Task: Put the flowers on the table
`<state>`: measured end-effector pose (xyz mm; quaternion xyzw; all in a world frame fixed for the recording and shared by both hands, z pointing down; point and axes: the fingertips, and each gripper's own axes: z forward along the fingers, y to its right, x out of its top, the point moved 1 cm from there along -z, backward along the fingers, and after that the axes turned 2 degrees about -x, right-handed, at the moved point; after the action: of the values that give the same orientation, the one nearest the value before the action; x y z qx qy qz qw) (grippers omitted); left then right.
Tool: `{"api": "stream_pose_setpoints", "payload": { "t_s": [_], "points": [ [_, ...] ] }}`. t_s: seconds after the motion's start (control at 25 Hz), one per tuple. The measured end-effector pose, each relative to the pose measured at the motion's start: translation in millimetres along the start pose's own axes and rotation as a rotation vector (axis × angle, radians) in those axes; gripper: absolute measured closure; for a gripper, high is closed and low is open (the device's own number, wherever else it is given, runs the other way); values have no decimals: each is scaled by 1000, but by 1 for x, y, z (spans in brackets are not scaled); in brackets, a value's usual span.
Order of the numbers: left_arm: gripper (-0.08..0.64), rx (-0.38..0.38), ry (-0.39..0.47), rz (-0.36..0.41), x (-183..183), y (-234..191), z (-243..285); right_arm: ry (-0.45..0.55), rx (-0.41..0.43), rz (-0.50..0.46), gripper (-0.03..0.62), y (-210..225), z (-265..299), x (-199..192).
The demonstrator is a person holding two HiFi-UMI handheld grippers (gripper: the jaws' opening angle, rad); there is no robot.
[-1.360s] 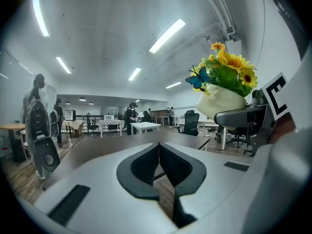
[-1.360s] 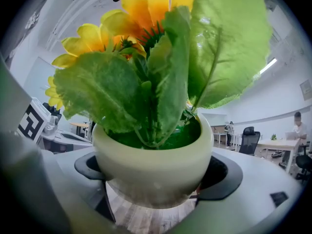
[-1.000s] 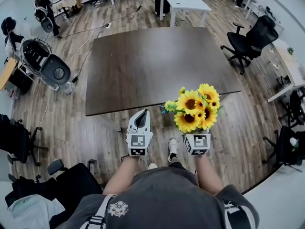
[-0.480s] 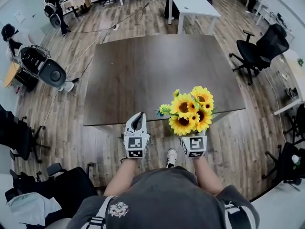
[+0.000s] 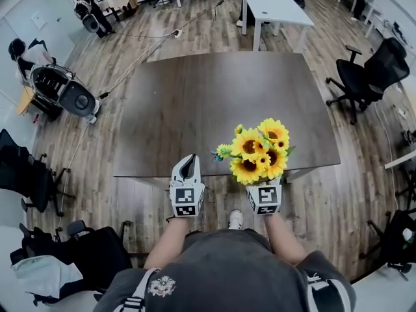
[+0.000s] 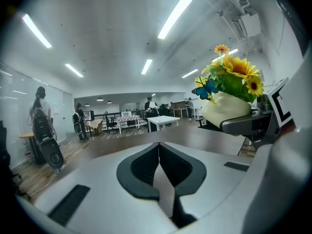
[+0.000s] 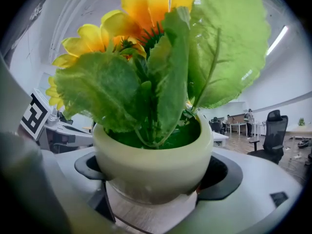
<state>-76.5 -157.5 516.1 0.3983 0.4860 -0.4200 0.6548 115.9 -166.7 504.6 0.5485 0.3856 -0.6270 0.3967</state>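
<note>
Yellow sunflowers (image 5: 259,149) in cream pot (image 7: 146,152), held by right gripper (image 5: 261,182) fingers, left gripper (image 6: 158,152) fingers together, empty

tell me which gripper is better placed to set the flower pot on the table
Right: the right gripper holds the sunflower pot at the near edge of the table; the left gripper is shut and empty.

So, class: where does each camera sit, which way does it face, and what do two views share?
Head view: on the person's head, looking steeply down at the dark table; forearms, left gripper and right gripper show.
Left gripper view: on that gripper, facing along its shut jaws toward a white desk.
Right gripper view: on that gripper, facing its jaws clamped on the pot.
Shared: both gripper views show the pot of sunflowers.
</note>
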Motion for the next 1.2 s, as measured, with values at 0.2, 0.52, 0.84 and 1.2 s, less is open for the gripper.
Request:
{"api": "stream_pose_setpoints", "payload": {
  "t_s": [0.2, 0.52, 0.84, 1.2],
  "points": [
    [552, 9, 10, -2, 7, 10, 19, -20, 21, -4, 26, 18, 16, -15],
    [552, 22, -32, -25, 0, -2, 48, -63, 33, -5, 26, 33, 54, -27],
    [552, -33, -28, -9, -11, -31, 93, -85, 34, -15, 26, 31, 107, -43],
    [552, -112, -61, 25, -11, -80, 140, -136, 9, -16, 26, 27, 173, -52]
  ]
}}
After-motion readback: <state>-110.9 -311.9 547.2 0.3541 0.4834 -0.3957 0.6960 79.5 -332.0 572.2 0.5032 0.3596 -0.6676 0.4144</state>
